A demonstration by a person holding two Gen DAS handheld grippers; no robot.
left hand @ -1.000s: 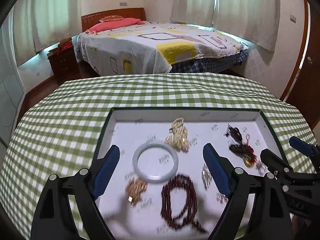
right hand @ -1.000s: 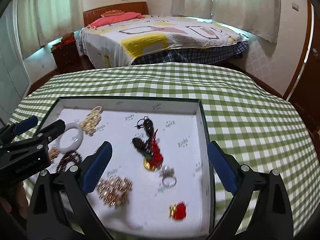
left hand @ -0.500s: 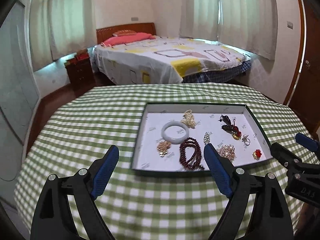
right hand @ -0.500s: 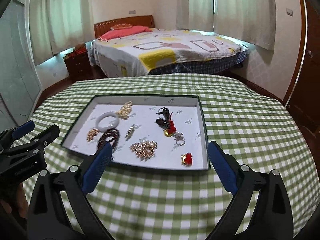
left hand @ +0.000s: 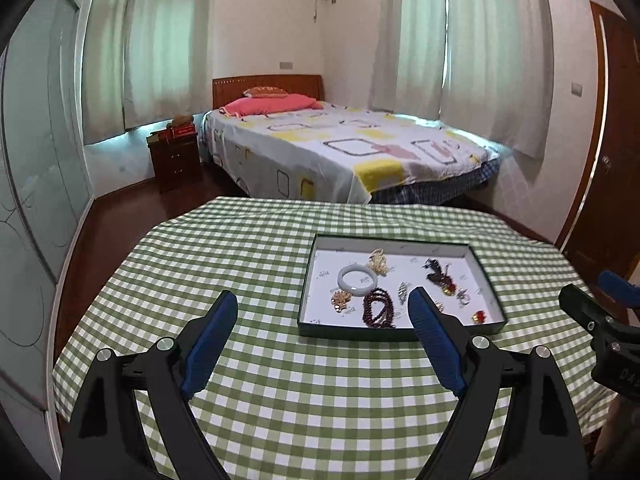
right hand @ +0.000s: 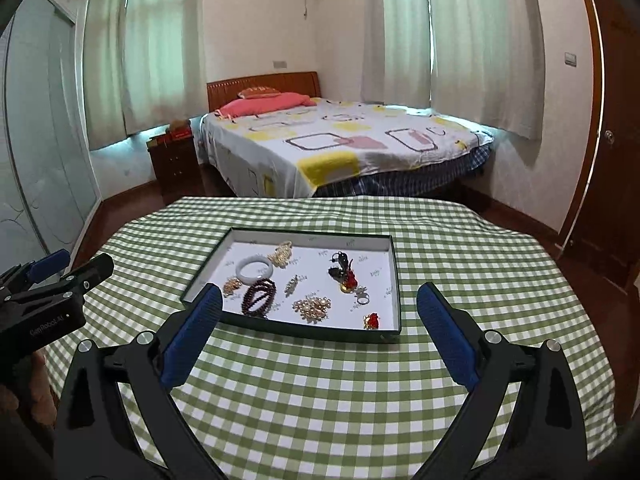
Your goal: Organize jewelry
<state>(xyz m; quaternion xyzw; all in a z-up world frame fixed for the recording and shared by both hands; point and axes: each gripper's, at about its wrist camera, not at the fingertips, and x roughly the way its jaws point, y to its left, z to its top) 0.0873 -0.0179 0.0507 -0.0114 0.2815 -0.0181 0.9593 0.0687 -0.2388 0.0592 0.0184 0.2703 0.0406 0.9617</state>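
Both the left gripper [left hand: 322, 338] and right gripper [right hand: 320, 330] hover empty, jaws wide, above the table's near edge, probably because all jewelry lies inside the tray [right hand: 394, 276].

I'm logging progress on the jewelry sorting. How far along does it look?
Done: every piece, such as the white bangle and dark bead strand, lies in the tray; none on the checkered tablecloth. In hand: nothing; left tool and right tool are open and empty. Left: possibly nothing.
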